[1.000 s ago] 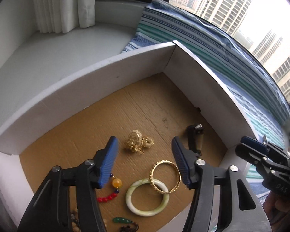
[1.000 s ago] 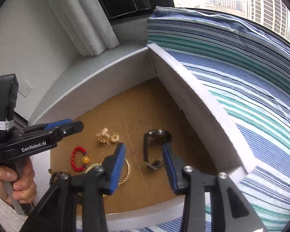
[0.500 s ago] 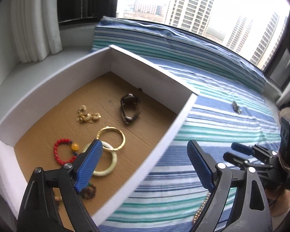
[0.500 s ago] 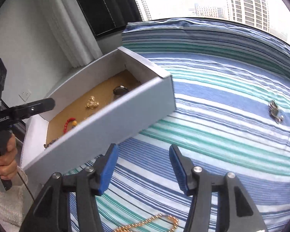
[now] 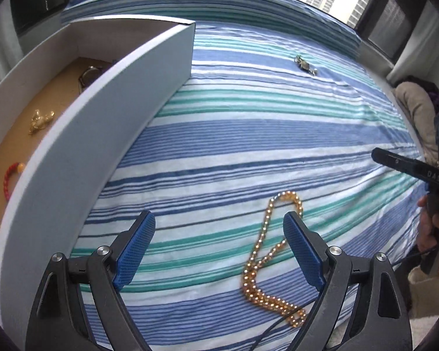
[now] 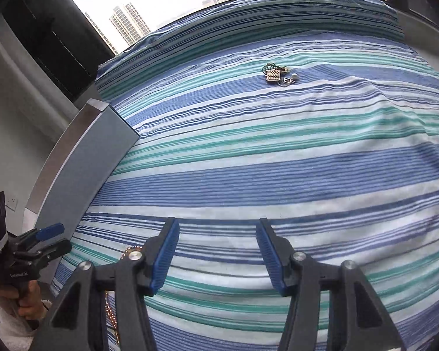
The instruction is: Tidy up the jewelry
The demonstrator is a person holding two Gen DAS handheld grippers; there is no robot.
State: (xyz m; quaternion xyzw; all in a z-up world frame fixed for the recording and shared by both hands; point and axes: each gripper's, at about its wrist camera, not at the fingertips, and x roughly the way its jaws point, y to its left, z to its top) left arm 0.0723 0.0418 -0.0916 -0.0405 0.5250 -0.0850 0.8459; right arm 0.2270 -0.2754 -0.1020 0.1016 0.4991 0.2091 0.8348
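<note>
Your left gripper (image 5: 219,245) wide and empty above the bead necklace (image 5: 270,259), right gripper (image 6: 218,253) parted, empty, striped blue-green bedspread (image 6: 278,169), white box (image 5: 108,122) at left, towers outside the window (image 6: 128,26).

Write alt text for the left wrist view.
An open hand-held gripper hovers over a gold bead necklace lying on a blue and green striped sheet. At left, a white box holds jewelry; a small jewelry cluster lies far back on the sheet.
</note>
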